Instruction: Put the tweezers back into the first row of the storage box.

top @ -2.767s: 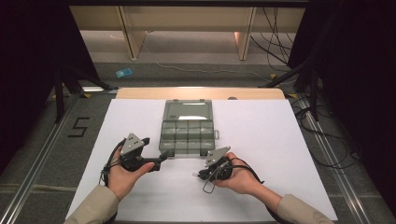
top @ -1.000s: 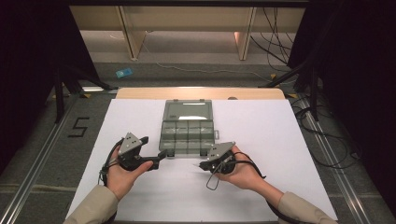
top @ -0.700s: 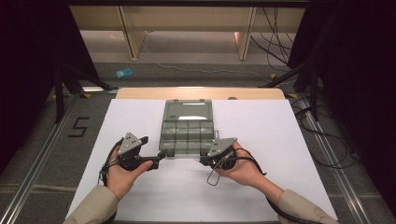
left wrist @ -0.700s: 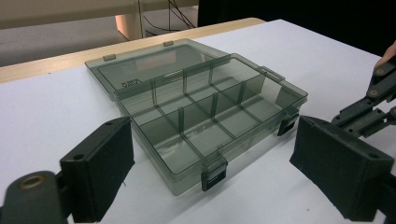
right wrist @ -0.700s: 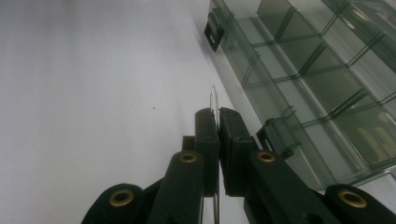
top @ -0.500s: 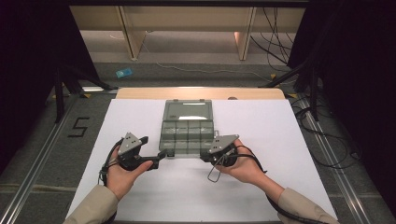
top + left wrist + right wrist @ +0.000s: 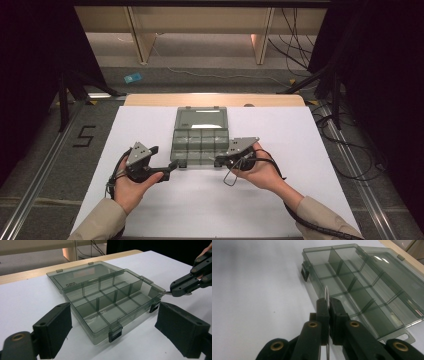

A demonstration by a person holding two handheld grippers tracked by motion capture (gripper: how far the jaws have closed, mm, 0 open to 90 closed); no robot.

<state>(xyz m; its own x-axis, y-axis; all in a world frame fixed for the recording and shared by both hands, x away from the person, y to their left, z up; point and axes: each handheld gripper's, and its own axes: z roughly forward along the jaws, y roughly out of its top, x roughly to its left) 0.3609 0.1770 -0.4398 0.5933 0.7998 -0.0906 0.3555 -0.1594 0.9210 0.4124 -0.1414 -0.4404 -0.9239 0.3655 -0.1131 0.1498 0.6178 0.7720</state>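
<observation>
A smoky clear compartment box (image 7: pixel 202 145) lies open in the middle of the white table top, with its lid (image 7: pixel 202 118) flat at the far side and its compartments empty. My right gripper (image 7: pixel 219 161) is at the box's near right corner, shut on a thin bent metal wire (image 7: pixel 230 175) whose loop hangs below the hand. In the right gripper view the wire (image 7: pixel 326 293) stands up between the closed jaws (image 7: pixel 329 305), over the box (image 7: pixel 362 287). My left gripper (image 7: pixel 163 158) rests open at the box's near left corner. Its view faces the box (image 7: pixel 107 302) and the right gripper (image 7: pixel 186 284).
The white sheet (image 7: pixel 150 200) covers the table, with a wooden edge (image 7: pixel 215 99) at the back. Black cables (image 7: pixel 345 145) trail on the floor to the right. A painted 5 (image 7: pixel 84 135) and a small blue item (image 7: pixel 132 77) lie on the floor at left.
My right gripper has moved up and left with the wire, from the table in front of the box to the box's near right corner. The left gripper has stayed put.
</observation>
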